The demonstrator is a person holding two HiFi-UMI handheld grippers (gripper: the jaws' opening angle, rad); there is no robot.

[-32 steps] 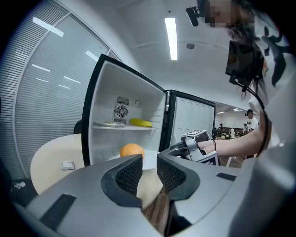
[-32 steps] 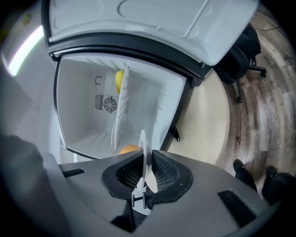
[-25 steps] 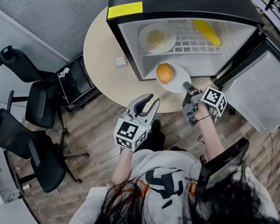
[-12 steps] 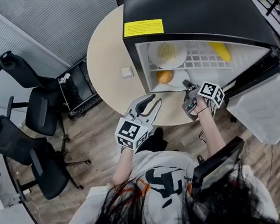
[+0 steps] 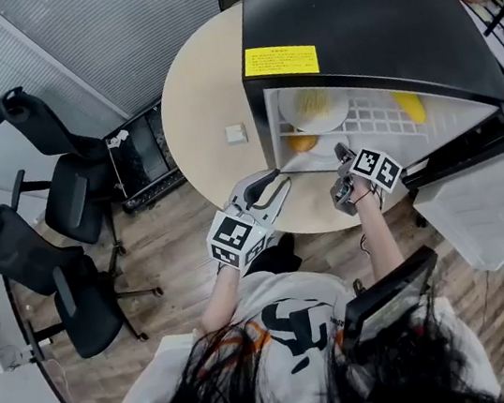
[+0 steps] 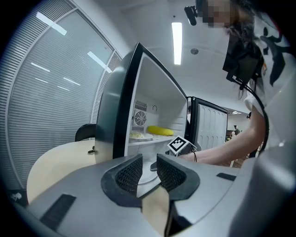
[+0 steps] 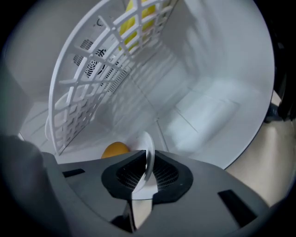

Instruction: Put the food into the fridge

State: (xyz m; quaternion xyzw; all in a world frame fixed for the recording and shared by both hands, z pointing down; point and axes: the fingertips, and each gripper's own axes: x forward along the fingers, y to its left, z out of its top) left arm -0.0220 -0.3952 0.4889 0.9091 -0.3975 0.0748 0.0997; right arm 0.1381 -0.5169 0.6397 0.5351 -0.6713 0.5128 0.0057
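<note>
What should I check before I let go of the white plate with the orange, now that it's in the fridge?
1. Grip: right gripper jaws pinch the round white plate by its rim: ok.
2. Load: orange fruit sits on the plate: ok.
3. Place: plate is inside the black mini fridge, below the white wire shelf: ok.
4. Support: plate rests flat on the fridge floor: cannot tell.
5. Other hand: left gripper open, empty, outside the fridge: ok.
</note>
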